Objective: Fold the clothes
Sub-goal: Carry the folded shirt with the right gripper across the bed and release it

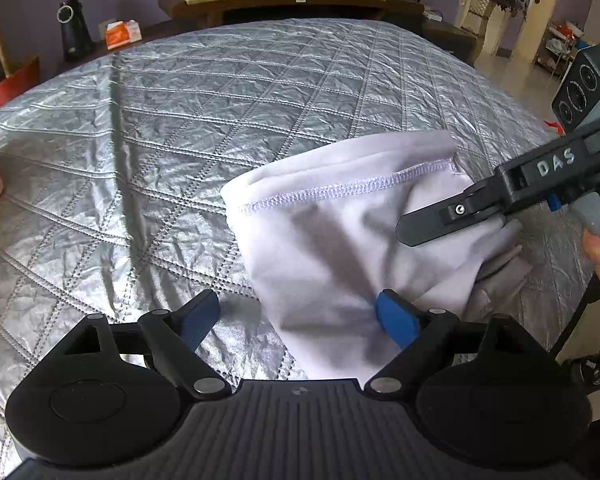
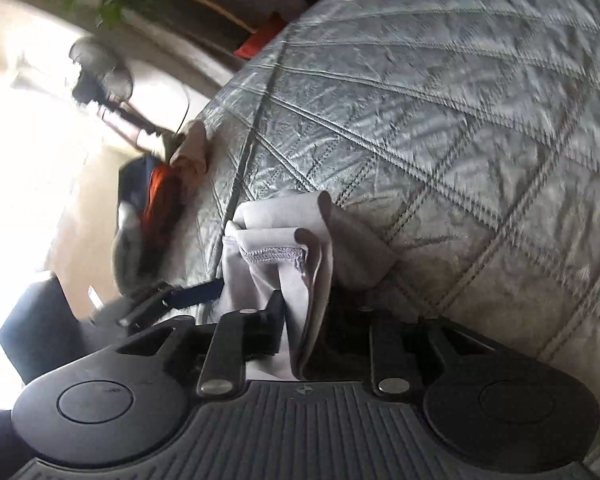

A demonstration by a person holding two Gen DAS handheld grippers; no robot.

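Lying on the quilted bedspread [image 1: 180, 120], pale garment [image 1: 332, 240]: light, limp, slippery; best taken at stitched hem; right gripper [image 2: 296, 300] pinching a fold, left gripper [image 1: 296, 320] spread.

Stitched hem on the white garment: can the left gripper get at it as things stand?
Probably yes. The left gripper is open and empty, the stitched hem lies exposed just ahead on the white garment. The right gripper, shut on the cloth, sits off to the side.
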